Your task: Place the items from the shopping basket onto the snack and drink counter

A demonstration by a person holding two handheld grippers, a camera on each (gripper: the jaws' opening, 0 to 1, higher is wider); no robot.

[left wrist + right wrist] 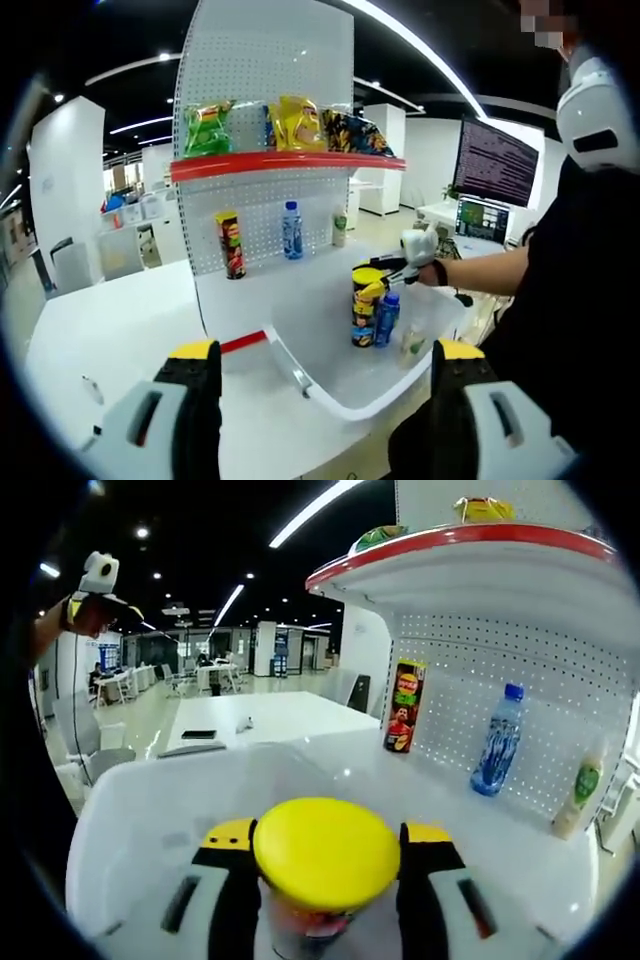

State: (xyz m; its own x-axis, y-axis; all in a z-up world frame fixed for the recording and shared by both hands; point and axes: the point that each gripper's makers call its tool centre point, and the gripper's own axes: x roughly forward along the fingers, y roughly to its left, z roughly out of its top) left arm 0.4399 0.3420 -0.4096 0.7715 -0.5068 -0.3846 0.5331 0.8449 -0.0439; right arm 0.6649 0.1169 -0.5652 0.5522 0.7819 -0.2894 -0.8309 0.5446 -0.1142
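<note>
A white shopping basket (330,392) sits on the white table in front of the counter. Inside it stands a chip can with a yellow lid (366,300), and my right gripper (388,267) is shut on its top. In the right gripper view that yellow lid (325,852) fills the space between the jaws of my right gripper (327,842). A blue bottle (386,318) and a pale bottle (413,343) also stand in the basket. My left gripper (325,395) is open before the basket's near rim, holding nothing. It also appears raised at the upper left, as the left gripper (105,602).
On the counter shelf (265,285) stand a red chip can (231,245), a blue water bottle (291,230) and a small green bottle (340,228). Snack bags (296,122) line the red-edged upper shelf. A person in black stands at the right by monitors (495,162).
</note>
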